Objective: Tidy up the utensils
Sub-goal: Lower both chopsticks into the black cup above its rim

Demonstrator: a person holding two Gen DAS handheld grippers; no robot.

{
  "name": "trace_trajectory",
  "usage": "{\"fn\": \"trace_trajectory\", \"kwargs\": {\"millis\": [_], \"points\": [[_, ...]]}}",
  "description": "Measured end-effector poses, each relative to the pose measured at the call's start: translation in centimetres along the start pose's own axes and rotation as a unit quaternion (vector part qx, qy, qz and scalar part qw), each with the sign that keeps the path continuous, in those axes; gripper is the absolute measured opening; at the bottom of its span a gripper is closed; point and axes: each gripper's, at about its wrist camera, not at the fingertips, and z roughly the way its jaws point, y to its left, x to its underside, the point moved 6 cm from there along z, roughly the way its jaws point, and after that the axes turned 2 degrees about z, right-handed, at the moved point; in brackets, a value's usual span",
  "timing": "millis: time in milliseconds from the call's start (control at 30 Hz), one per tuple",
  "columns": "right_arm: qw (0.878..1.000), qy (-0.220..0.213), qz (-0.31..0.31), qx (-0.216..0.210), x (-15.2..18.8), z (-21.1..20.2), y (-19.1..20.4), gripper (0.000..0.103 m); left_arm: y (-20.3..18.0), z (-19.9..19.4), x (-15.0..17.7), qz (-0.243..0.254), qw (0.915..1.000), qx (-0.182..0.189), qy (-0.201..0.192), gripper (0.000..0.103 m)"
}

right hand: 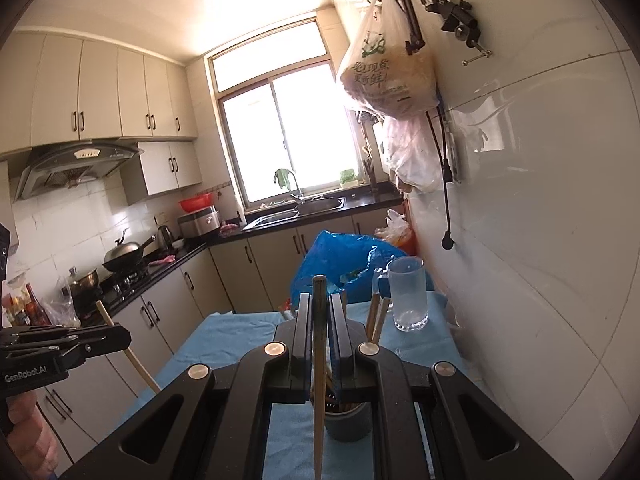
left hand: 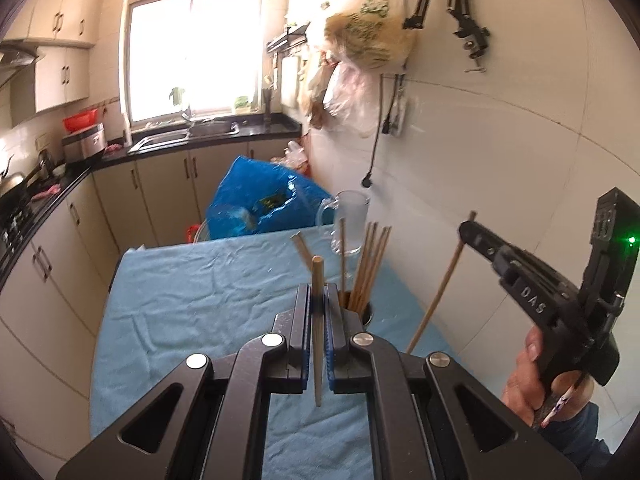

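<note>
My left gripper (left hand: 317, 292) is shut on one wooden chopstick (left hand: 318, 360), which stands upright between its pads above the blue tablecloth (left hand: 192, 300). Just beyond it a dark holder cup (left hand: 366, 314) holds several chopsticks (left hand: 370, 264). At the right, my right gripper (left hand: 466, 230) is shut on a second chopstick (left hand: 438, 296), which slants down toward the table. In the right wrist view my right gripper (right hand: 319, 304) clamps its chopstick (right hand: 319, 380) over the holder cup (right hand: 346, 420). My left gripper (right hand: 122, 336) is at the left with its chopstick (right hand: 138, 364).
A clear glass mug (left hand: 348, 224) (right hand: 406, 296) stands behind the cup near the white tiled wall (left hand: 500, 160). A blue plastic bag (left hand: 256, 200) sits beyond the table's far edge. Plastic bags (right hand: 388, 76) and a cable hang on the wall. Kitchen counters (right hand: 280, 224) run along the left and back.
</note>
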Motion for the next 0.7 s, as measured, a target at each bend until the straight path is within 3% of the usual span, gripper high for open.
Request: {"fn": "trace_trajectory", "kwargs": {"millis": [367, 700], "points": [[0.999, -0.031, 0.018, 0.004, -3.5, 0.4, -1.4, 0.008, -3.3, 2.3, -4.5, 0.020, 0.9996, 0.006, -0.020, 0.006], [0.998, -0.049, 0.001, 0.025, -6.0, 3.1, -1.7, 0.008, -3.5, 6.5, -6.7, 0.012, 0.9997, -0.006, -0.023, 0.006]]}}
